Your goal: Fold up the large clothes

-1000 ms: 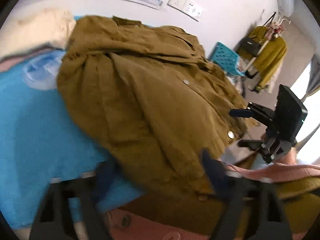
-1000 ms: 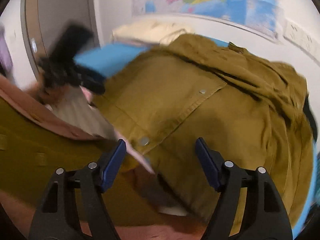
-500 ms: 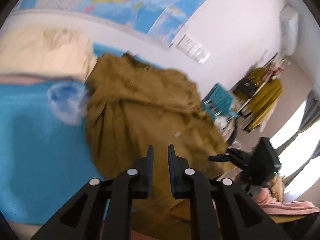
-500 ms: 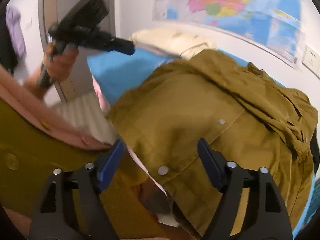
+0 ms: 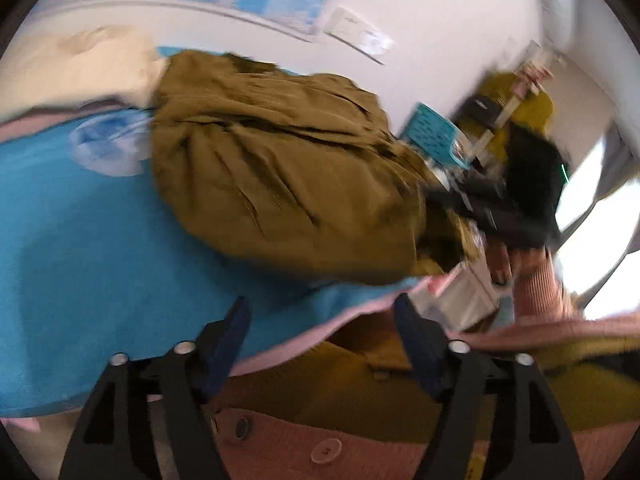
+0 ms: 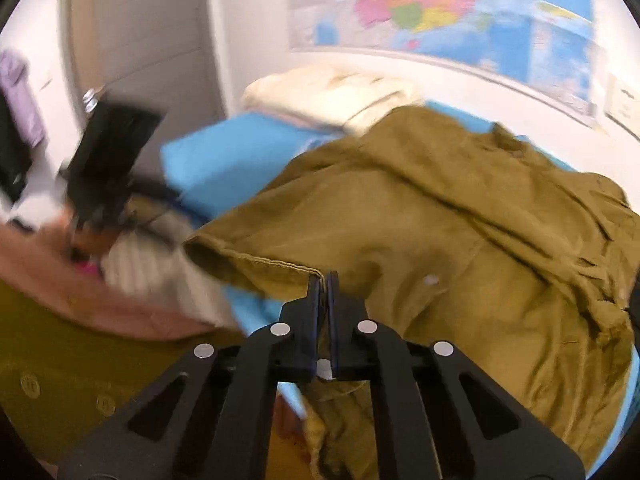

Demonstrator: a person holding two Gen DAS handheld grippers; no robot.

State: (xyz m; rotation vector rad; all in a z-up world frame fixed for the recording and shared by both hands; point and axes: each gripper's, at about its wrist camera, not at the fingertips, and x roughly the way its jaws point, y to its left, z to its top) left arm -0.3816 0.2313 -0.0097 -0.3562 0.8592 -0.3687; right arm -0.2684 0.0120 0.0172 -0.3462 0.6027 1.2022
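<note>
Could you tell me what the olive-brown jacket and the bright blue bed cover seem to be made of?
Olive-brown jacket: probably a matte woven cotton or canvas; it creases sharply and has a stitched hem. Bright blue bed cover: apparently a soft, matte, fleece-like fabric, though blur hides any weave.

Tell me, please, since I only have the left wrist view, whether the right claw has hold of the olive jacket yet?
Observer: Yes. The right claw is shut on the hem of the olive jacket, at the near corner that hangs off the blue bed.
Operator: Is any fabric between the left claw's fingers? I see none.
Observer: The right wrist view does not settle that; there the left claw is only a dark blur at the left, over the floor beside the bed. Its jaws are opening.
Operator: What lies beyond the jacket?
Observer: A cream bundle at the head of the bed, under a wall map.
</note>
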